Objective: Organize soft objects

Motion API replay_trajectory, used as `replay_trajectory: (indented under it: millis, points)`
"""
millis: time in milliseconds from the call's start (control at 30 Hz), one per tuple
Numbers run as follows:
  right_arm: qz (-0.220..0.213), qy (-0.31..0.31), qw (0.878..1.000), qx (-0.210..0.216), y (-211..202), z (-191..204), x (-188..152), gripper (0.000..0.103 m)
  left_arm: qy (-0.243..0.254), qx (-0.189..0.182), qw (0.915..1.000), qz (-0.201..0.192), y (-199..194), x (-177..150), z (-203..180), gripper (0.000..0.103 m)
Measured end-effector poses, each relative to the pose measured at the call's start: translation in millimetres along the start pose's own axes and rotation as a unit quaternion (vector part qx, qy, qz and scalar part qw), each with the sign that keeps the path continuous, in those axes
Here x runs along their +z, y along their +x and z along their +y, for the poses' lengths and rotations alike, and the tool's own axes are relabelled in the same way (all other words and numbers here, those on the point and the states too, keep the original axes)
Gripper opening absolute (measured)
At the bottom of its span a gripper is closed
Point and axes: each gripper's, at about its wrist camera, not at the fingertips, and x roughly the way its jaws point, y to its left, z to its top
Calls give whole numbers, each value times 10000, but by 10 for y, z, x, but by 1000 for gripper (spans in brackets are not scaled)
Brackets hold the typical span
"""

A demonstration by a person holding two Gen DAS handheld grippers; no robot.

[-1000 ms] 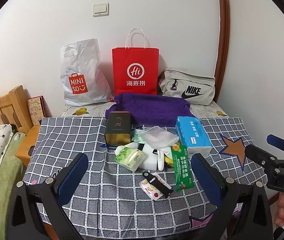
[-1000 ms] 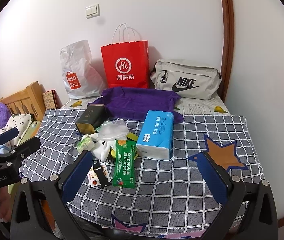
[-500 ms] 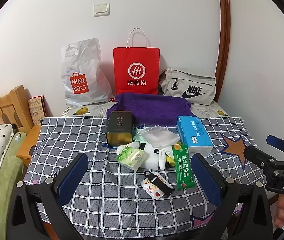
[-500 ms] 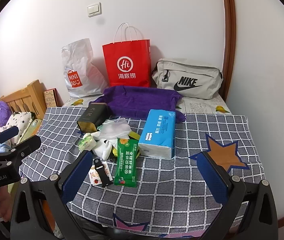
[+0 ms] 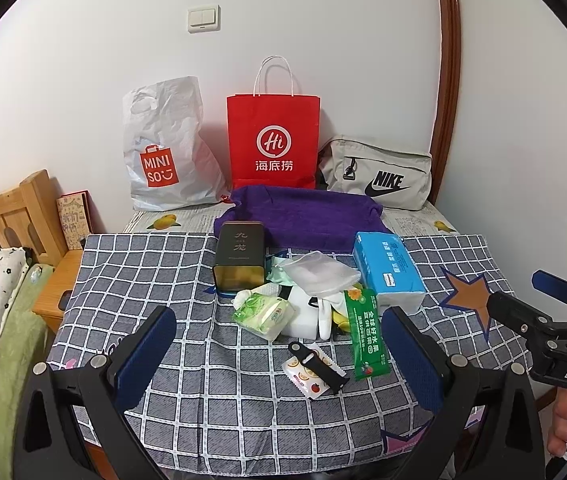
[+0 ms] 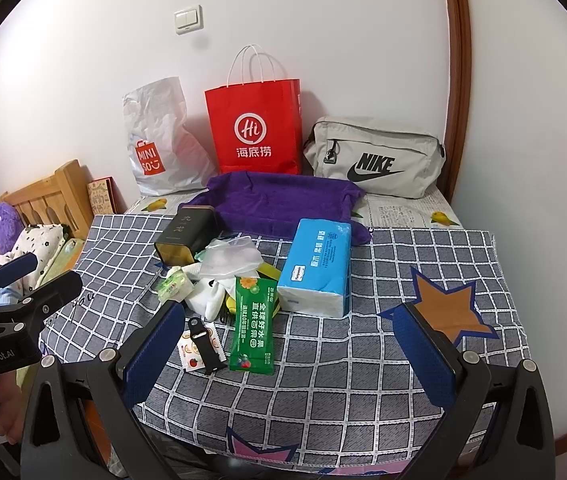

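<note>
Both claws, left claw (image 5: 279, 354) and right claw (image 6: 289, 350), hang spread wide and empty over the checked cloth surface (image 6: 383, 380). A crinkly heap lies mid-surface: boxy blue tissue pack (image 6: 317, 266), flat green packet (image 6: 254, 326), beside a fuzzy purple towel (image 6: 283, 204) near the white wall (image 6: 363, 40).

Ahead of the left claw (image 5: 279, 356), bare grey checked cloth (image 5: 155, 280) lies open to its left; a black strap (image 5: 317, 366), a green snack packet (image 5: 367, 336) and a blue tissue pack (image 5: 387, 268) crowd the middle. Ahead-right of the right claw (image 6: 289, 354), the cloth is free.
</note>
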Motion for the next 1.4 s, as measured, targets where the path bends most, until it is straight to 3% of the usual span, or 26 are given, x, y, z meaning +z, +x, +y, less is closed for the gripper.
replay_trajectory:
  millis: [1133, 1400]
  points:
    - [-32, -38, 10000, 0, 1, 24, 11, 103, -35, -39, 10000, -35, -16, 36, 56, 103]
    - [14, -47, 10000, 17, 65, -4, -16, 103, -59, -35, 9999, 122, 139, -32, 116, 103]
